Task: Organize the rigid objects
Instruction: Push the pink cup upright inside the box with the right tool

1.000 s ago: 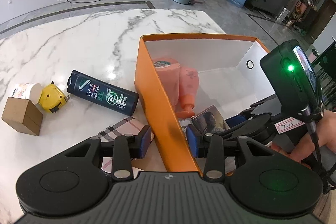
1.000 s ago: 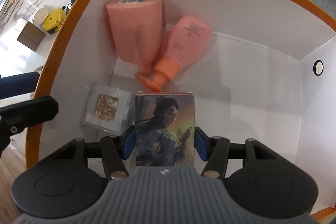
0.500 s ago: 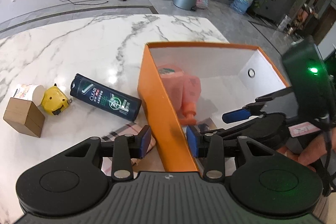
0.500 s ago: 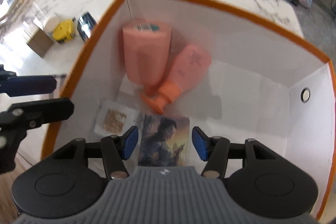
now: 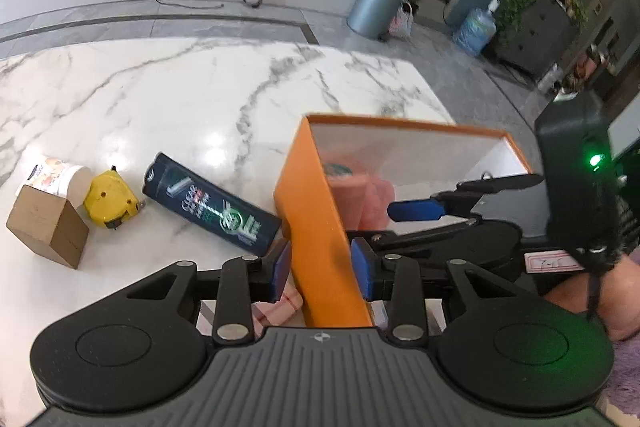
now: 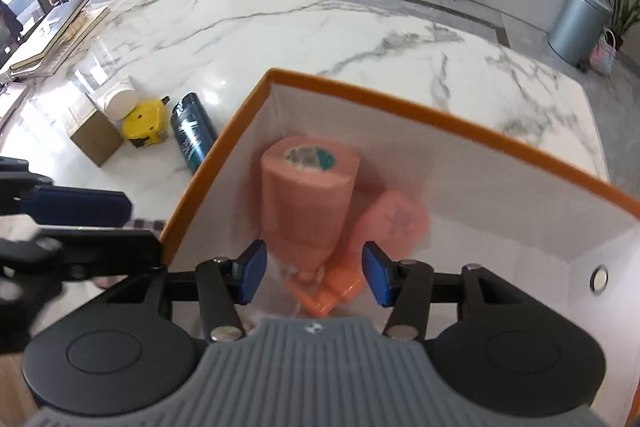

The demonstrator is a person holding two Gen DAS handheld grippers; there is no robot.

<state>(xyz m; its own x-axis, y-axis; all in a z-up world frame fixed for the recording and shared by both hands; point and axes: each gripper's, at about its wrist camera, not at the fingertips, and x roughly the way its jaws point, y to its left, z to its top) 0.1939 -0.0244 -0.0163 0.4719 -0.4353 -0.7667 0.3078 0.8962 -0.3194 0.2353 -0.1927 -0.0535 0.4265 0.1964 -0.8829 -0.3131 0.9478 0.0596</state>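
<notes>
My left gripper (image 5: 320, 263) straddles the near-left wall of the orange box (image 5: 316, 211). Its jaws are closing and both pads touch that wall. Above the inside of the box (image 6: 440, 115) hovers my right gripper (image 6: 314, 273), its jaws opening with nothing between them. Two pink bottles (image 6: 308, 203) lie inside, one with an orange cap (image 6: 328, 291). On the marble table left of the box lie a dark shampoo bottle (image 5: 212, 205), a yellow tape measure (image 5: 110, 203), a white cup (image 5: 60, 175) and a brown carton (image 5: 48, 231). The picture box is hidden.
A pink plaid item (image 5: 280, 307) lies on the table under my left gripper. Books (image 6: 52, 39) rest at the table's far left edge. A person's hand (image 5: 580, 303) holds the right gripper. A grey bin (image 6: 576, 23) stands on the floor beyond the table.
My right gripper let go of the picture box, rose and widened. My left jaws narrowed onto the orange wall, and the view tipped up toward the room.
</notes>
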